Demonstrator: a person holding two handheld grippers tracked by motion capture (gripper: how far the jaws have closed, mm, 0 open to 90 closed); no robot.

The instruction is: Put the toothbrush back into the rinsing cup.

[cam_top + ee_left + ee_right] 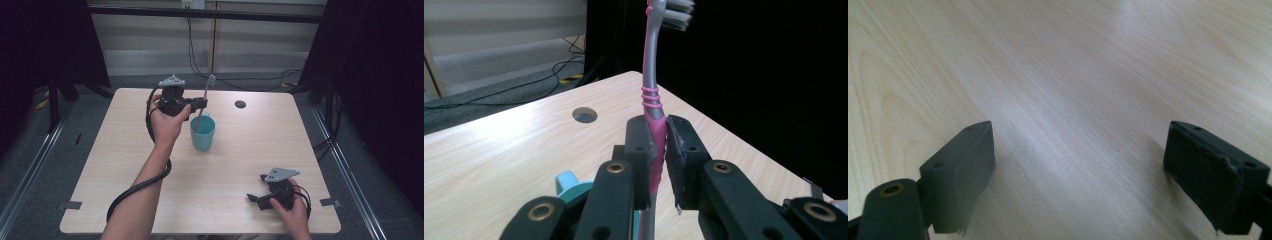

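Your left claw [659, 150] grips the toothbrush [651, 95] over the cup [202, 133]; tilting could topple it. Your right claw [1078, 175] rests released near the table's [240, 165] front edge.

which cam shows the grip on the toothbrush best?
Left gripper view: both jaws visibly clamp the pink toothbrush handle, bristles up. High view shows the left hand-held gripper holding it over the teal cup, far smaller.
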